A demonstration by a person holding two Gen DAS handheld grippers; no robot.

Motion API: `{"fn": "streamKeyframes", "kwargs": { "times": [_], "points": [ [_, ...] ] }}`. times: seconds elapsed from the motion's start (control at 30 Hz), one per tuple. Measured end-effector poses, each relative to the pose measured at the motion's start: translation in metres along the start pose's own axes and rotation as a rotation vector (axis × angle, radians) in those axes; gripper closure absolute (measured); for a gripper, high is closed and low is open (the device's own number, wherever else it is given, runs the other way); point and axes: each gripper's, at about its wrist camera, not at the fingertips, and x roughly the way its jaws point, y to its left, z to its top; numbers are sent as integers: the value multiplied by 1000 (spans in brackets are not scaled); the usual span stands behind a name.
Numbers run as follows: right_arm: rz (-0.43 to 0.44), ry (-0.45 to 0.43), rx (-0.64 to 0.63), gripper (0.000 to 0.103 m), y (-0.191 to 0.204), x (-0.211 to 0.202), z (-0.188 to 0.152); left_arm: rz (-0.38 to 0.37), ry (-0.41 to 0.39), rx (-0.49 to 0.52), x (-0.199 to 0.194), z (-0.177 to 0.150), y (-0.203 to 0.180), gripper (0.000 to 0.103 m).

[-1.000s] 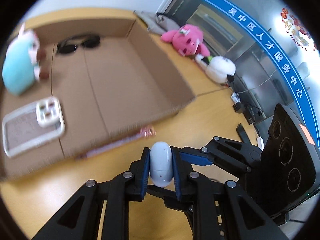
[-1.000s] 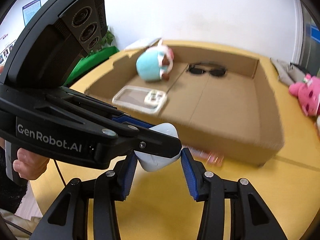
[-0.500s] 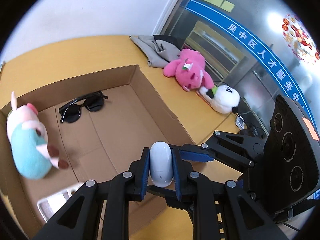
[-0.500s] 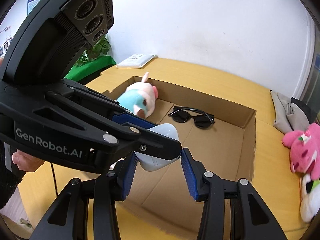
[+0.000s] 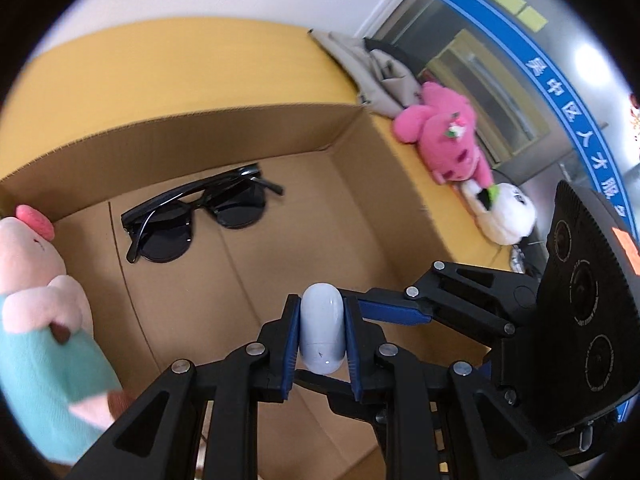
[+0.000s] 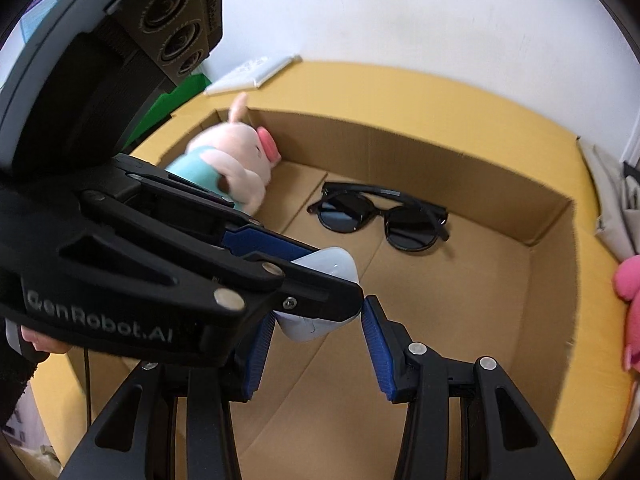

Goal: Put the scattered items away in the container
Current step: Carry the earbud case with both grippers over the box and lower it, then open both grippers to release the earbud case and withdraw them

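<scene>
Inside box point(image 5: 248, 132): one sunglasses point(image 5: 200, 216), one plush pig point(image 5: 36, 320).

white capsule case point(image 5: 322, 330), clamped, above cardboard box point(image 5: 200, 136)

left tongs point(image 5: 322, 334) clamped, right tongs point(image 6: 318, 344) parted, tips converging

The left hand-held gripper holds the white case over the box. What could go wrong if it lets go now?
1. The left hand-held gripper holds the case above the box floor; dropped, the rounded case may bounce or roll.
2. It might roll into the sunglasses or the plush lying inside.
3. The open right hand-held gripper sits close beside the case and may knock it.
</scene>
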Motion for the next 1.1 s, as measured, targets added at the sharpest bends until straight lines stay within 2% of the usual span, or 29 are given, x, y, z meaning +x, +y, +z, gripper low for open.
{"fn": "streamKeyframes", "kwargs": {
  "times": [0.3, 0.37, 0.5, 0.67, 0.93, 1.0, 1.03, 1.07, 1.1],
  "points": [
    [5, 86, 29, 57, -20, 41, -8, 35, 60, -49, 41, 3, 19, 83],
    [5, 93, 28, 63, -22, 45, -9, 68, 64, -42, 45, 2, 19, 79],
    [9, 106, 38, 68, -27, 53, -10, 115, 67, -35, 47, 0, 20, 74],
    [-3, 105, 41, 68, -28, 55, -14, 173, 47, -57, 44, -2, 26, 70],
    [6, 81, 41, 68, -26, 42, -13, 215, 2, -57, 24, -1, 25, 70],
    [6, 65, 30, 65, -22, 32, -13, 231, -17, -51, 16, -3, 23, 70],
    [9, 56, 25, 55, -20, 26, -13, 242, -30, -46, 9, -5, 21, 70],
    [11, 46, 17, 36, -17, 18, -14, 259, -45, -37, 2, -8, 18, 70],
    [4, 37, 8, 24, -13, 10, -15, 278, -63, -23, -6, -11, 14, 70]
  ]
}}
